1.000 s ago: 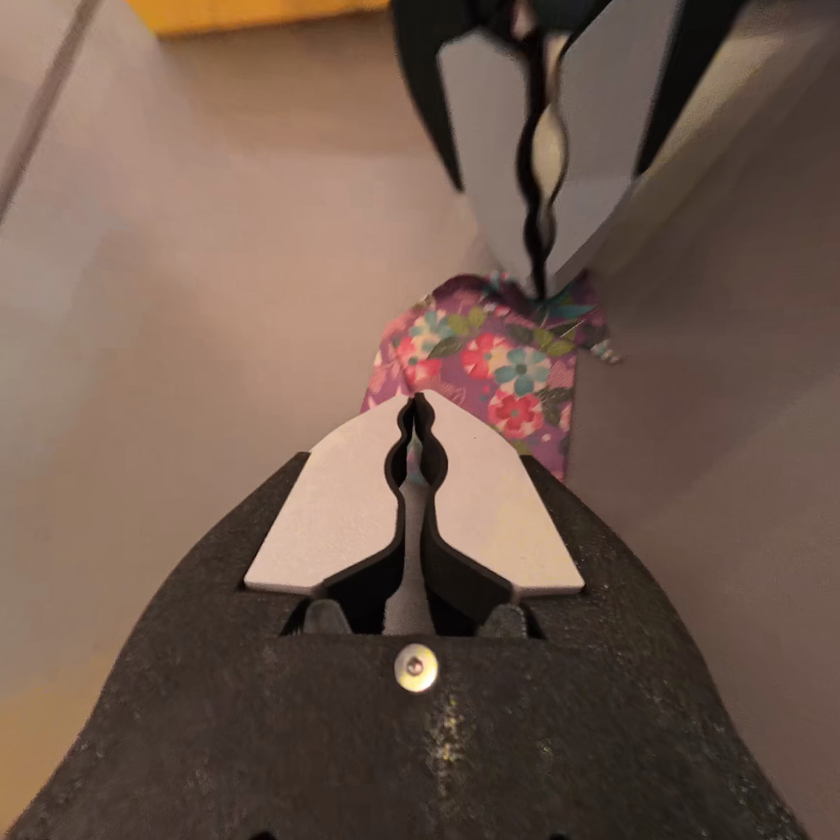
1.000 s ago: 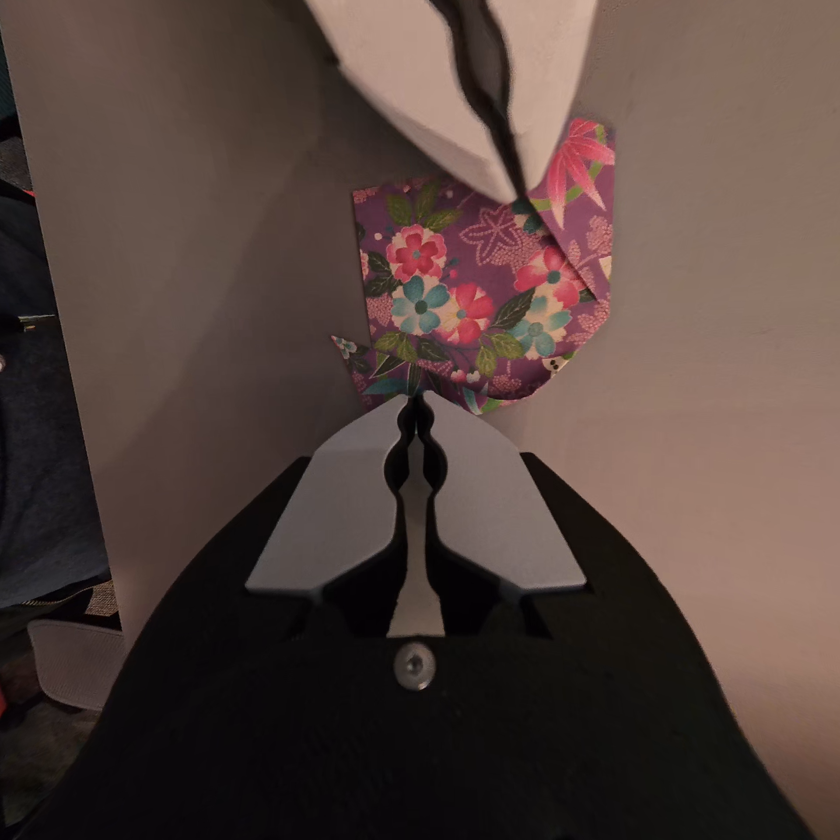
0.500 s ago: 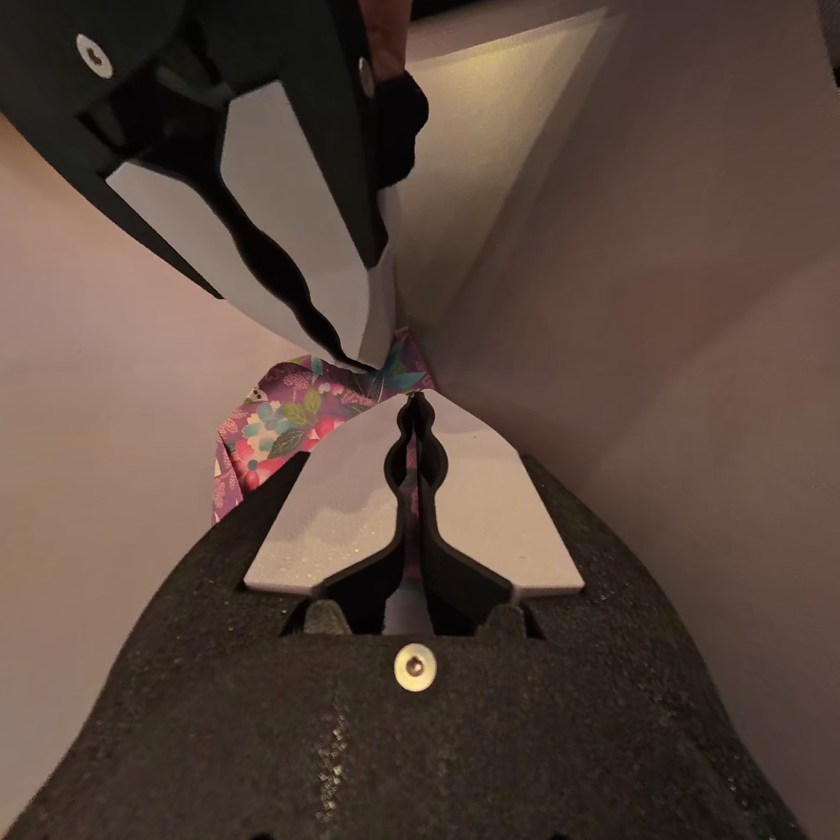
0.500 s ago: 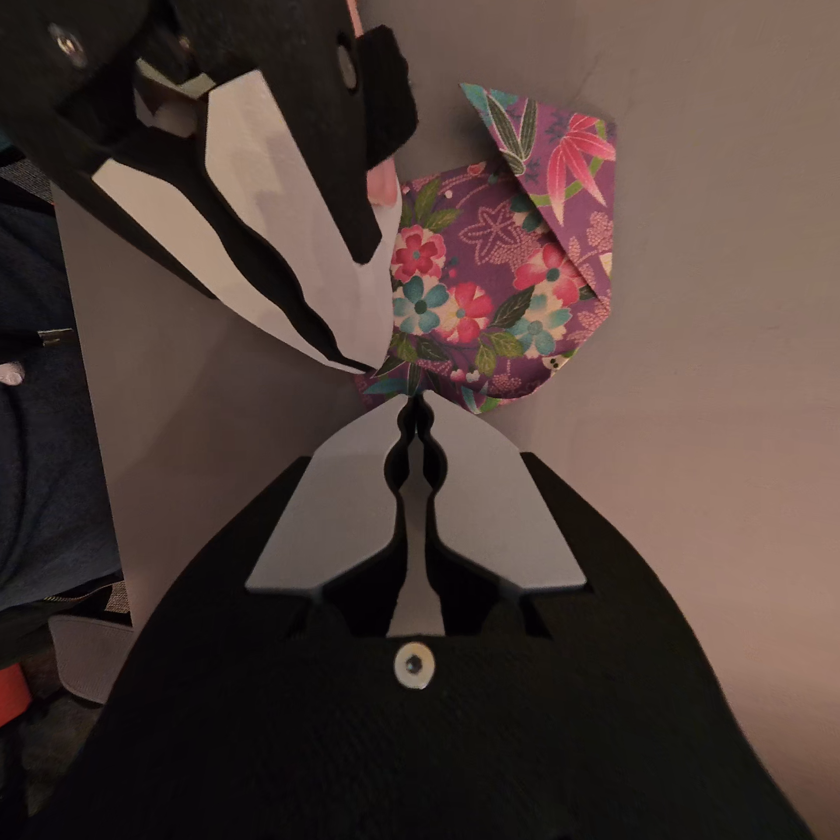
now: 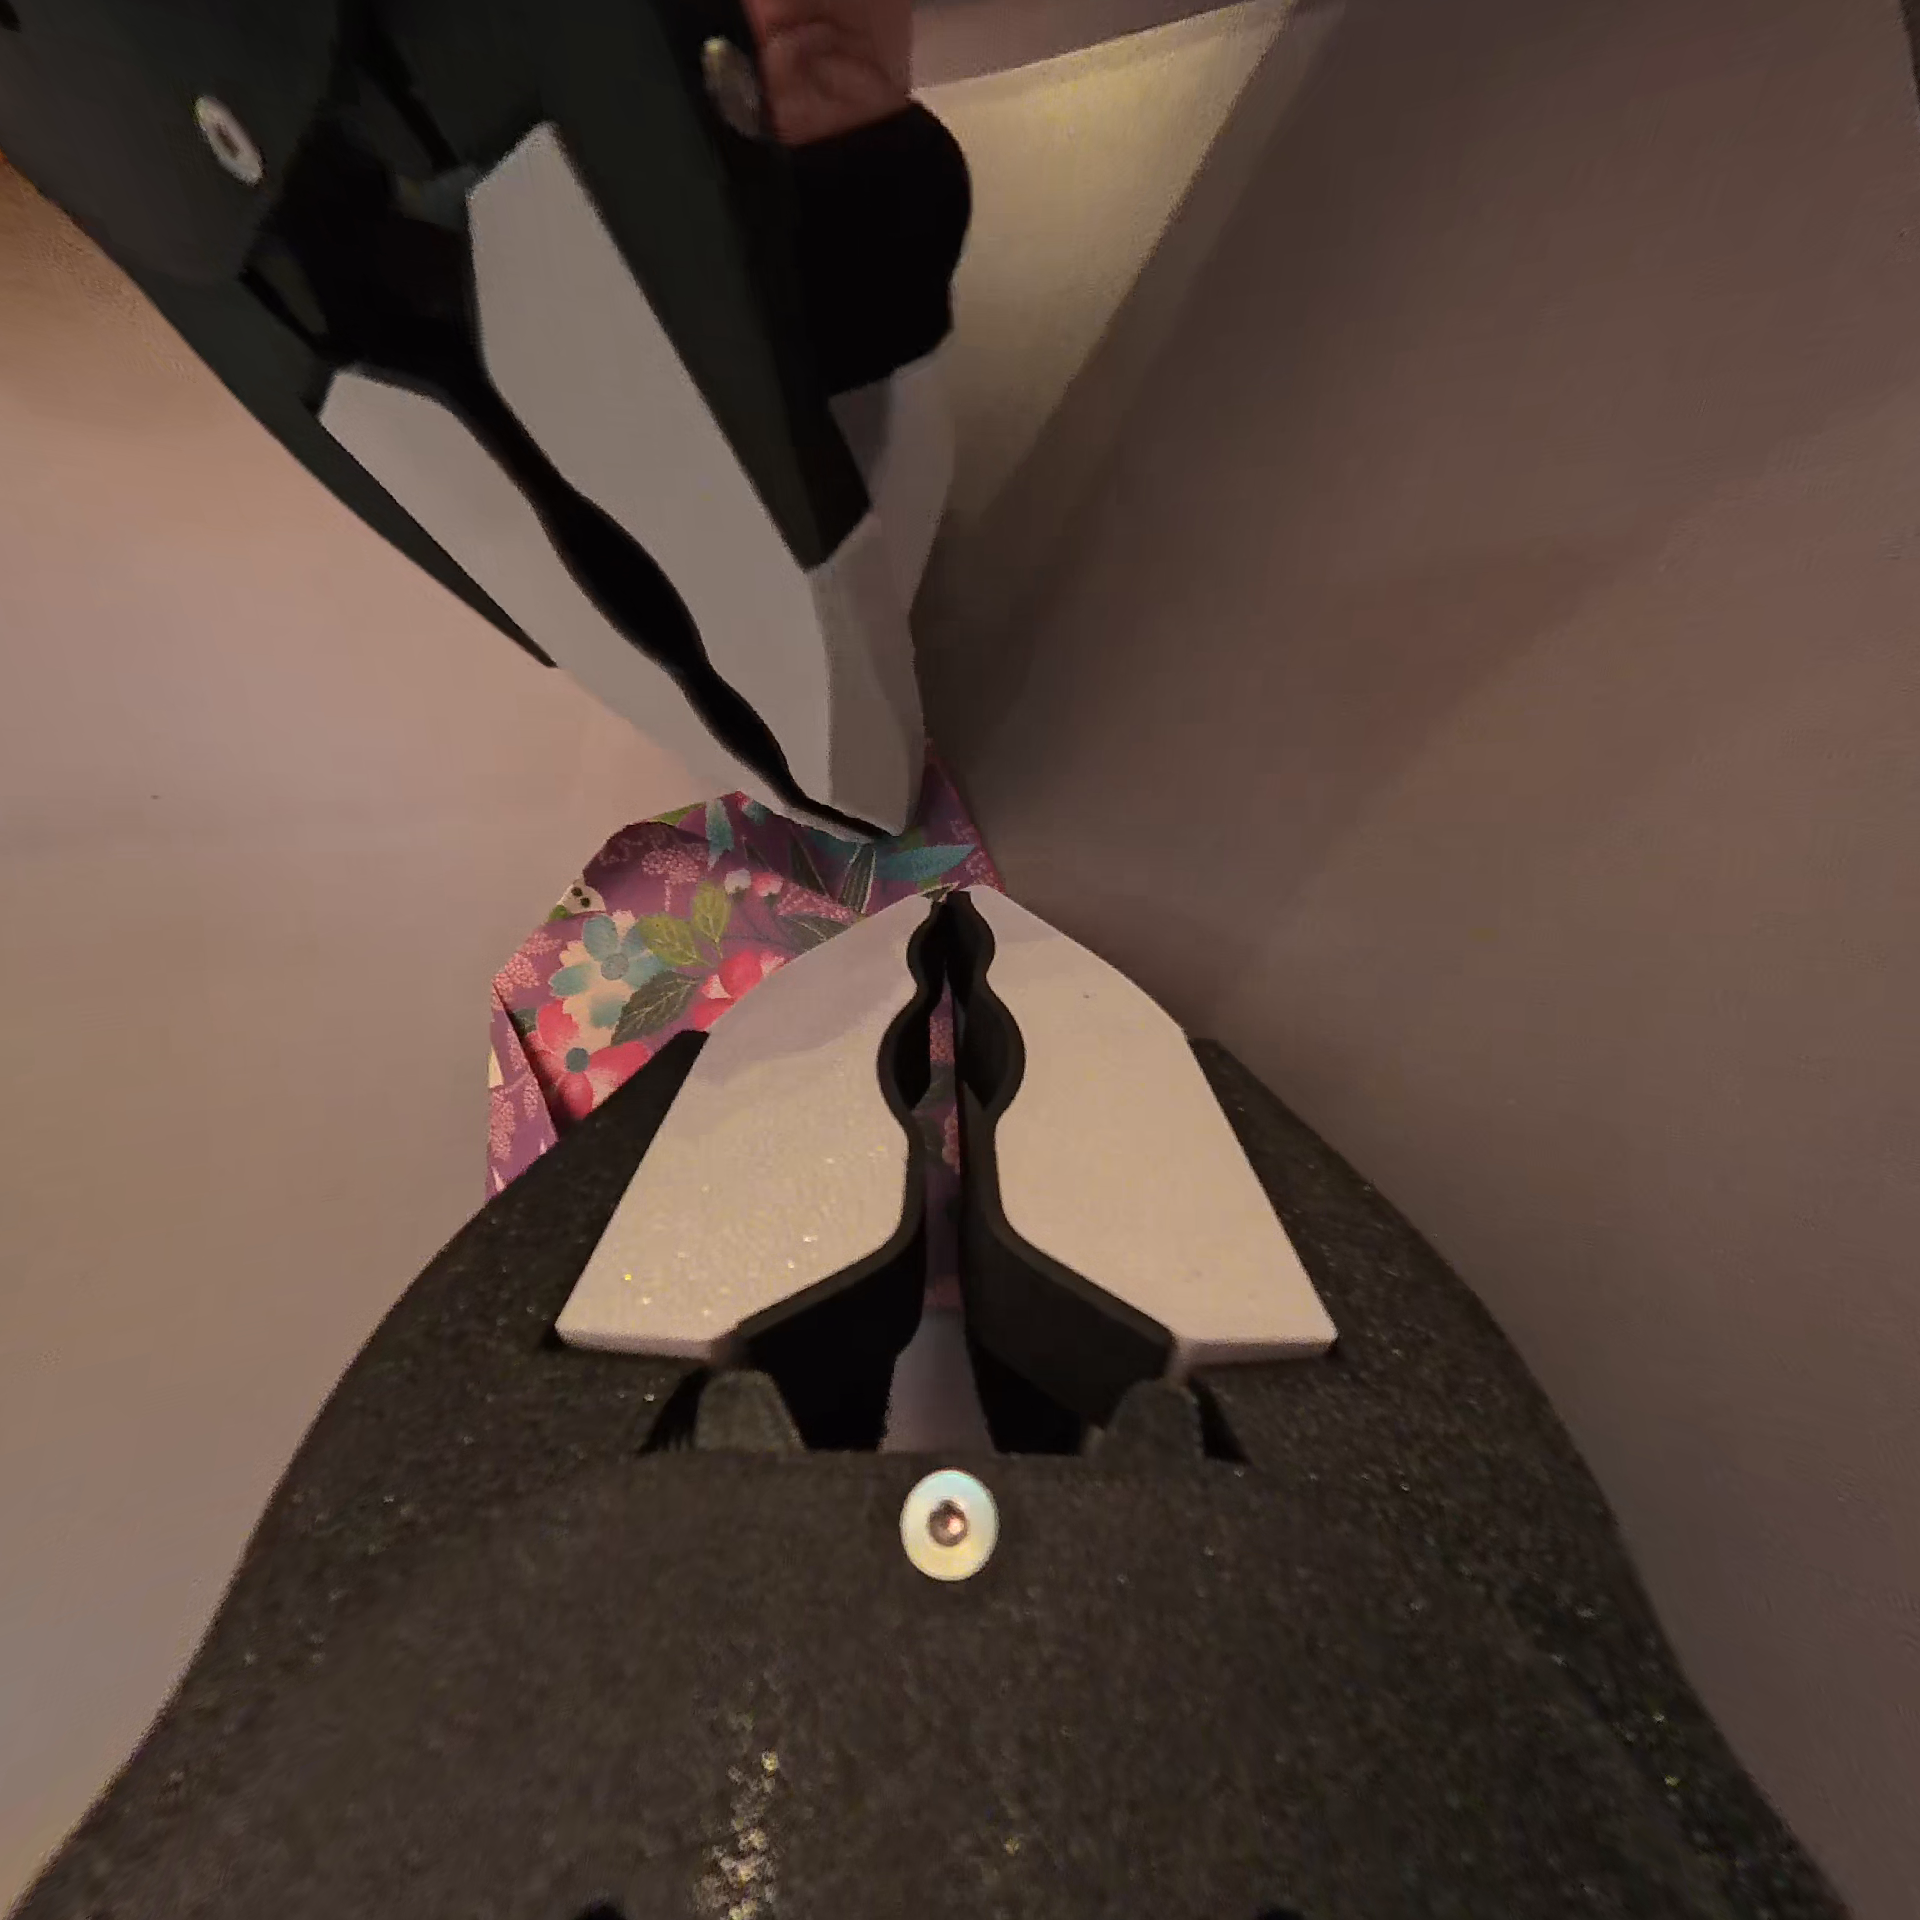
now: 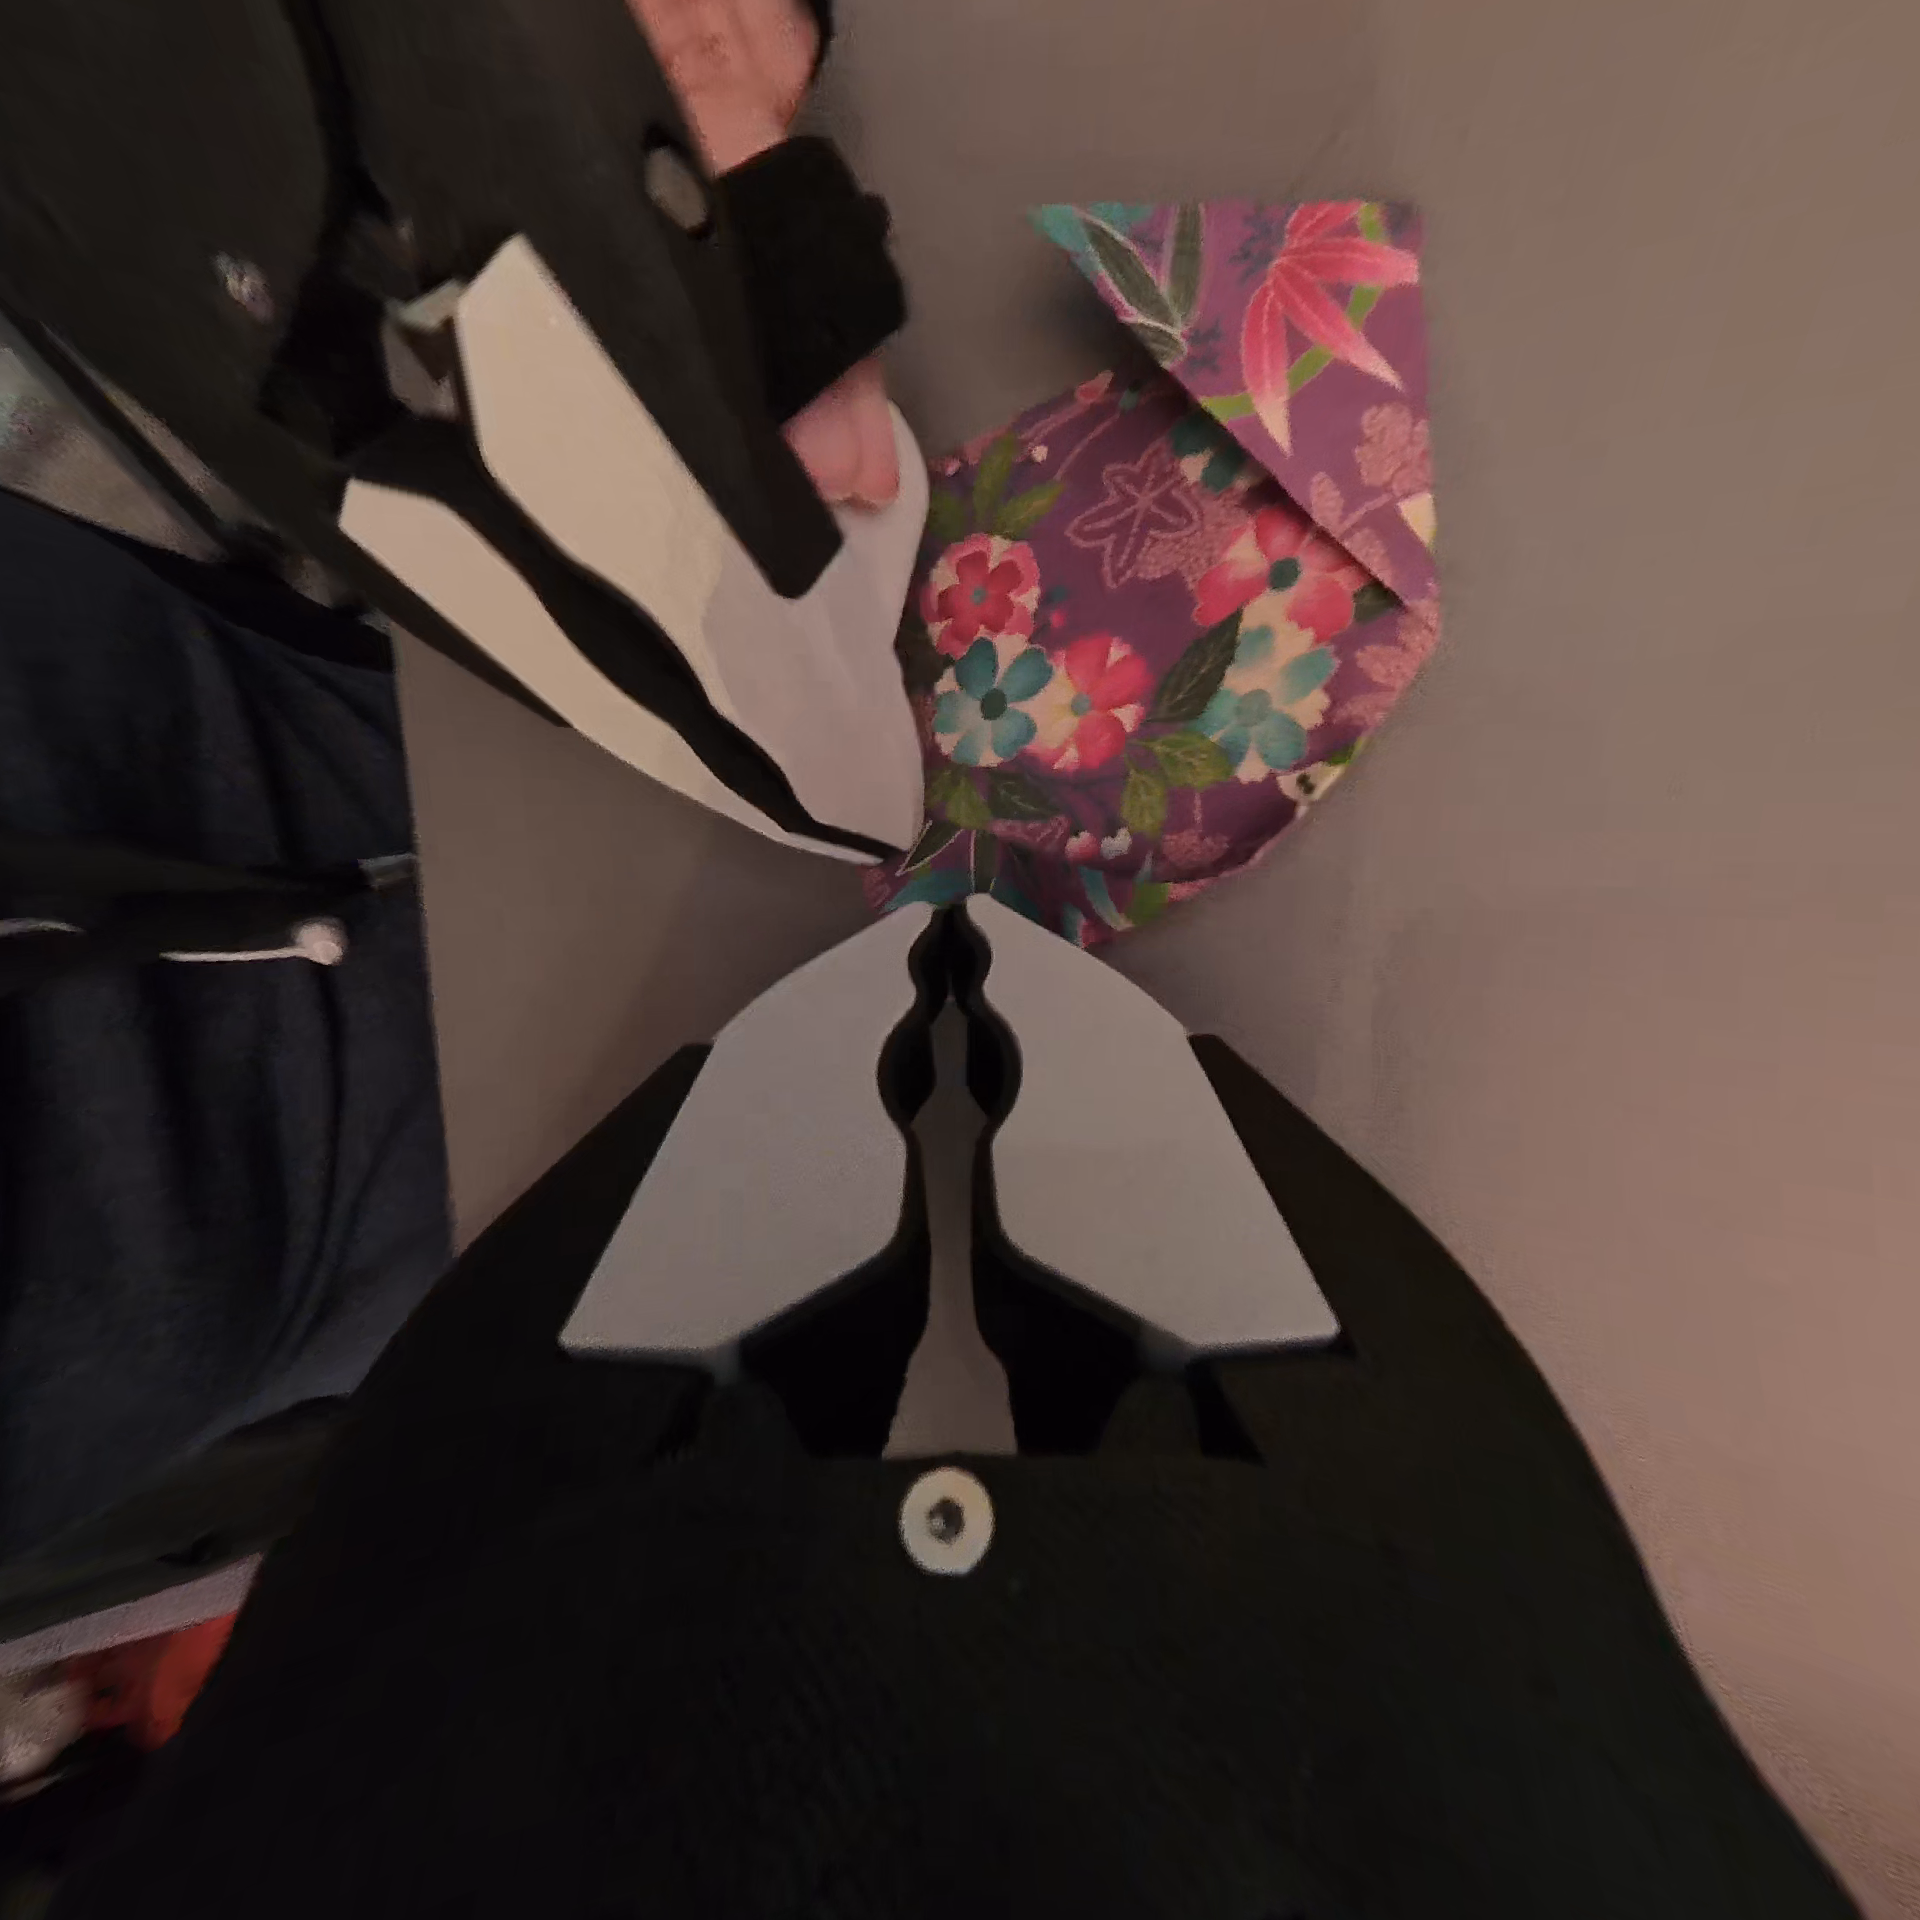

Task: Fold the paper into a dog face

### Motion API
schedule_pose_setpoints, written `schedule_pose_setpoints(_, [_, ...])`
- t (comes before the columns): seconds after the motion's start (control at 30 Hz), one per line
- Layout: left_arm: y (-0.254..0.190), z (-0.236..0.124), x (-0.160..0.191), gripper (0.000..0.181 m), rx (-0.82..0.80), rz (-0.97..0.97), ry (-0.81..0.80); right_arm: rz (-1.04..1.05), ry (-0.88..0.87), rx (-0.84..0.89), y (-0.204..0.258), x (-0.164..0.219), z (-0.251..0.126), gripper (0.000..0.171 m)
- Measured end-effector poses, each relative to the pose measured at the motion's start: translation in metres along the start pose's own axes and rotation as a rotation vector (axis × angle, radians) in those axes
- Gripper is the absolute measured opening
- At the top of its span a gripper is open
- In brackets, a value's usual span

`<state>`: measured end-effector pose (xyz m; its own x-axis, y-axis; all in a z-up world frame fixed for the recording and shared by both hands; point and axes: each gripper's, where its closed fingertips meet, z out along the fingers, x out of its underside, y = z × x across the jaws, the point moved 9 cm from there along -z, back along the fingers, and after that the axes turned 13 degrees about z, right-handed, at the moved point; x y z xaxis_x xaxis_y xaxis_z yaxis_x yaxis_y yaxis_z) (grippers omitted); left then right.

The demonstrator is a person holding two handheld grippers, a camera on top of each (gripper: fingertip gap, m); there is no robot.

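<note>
On the grey table (image 6: 1558,1039), both closed grippers' tips meet the floral paper's (image 6: 1143,623) near corner.

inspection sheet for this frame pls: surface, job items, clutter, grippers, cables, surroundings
Surface: plain grey table, matte, bare around the work.
Job's things: floral purple paper, partly folded, one corner flap turned over at its far right; lies on the table.
Clutter: nothing seen.
Grippers: left gripper shut, tips at the paper's edge; right gripper shut, tips at the paper's near corner. Whether either pinches paper is unclear.
Cables: nothing seen.
Surroundings: dark clothing of a person past the table edge.
</note>
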<state>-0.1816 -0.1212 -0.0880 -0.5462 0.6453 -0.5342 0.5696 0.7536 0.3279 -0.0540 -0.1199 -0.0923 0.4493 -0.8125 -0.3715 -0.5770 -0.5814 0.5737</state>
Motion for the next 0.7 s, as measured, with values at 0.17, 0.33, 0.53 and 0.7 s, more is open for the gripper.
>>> schedule_pose_setpoints(0.17, [0.0, 0.0, -0.001, 0.001, 0.004, 0.017, 0.012, 0.345, 0.05, -0.241, -0.021, -0.003, 0.001, 0.002])
schedule_pose_setpoints(0.33, [0.002, 0.0, 0.004, 0.001, 0.022, -0.029, -0.038, 0.421, -0.002, -0.269, -0.025, -0.003, 0.002, 0.002])
schedule_pose_setpoints(0.53, [0.003, 0.0, 0.009, 0.001, 0.034, -0.104, -0.105, 0.515, -0.036, -0.294, -0.028, -0.002, 0.002, 0.002])
schedule_pose_setpoints(0.7, [0.001, 0.0, 0.008, 0.001, 0.015, -0.075, -0.085, 0.493, -0.046, -0.214, -0.023, -0.005, 0.003, 0.001])
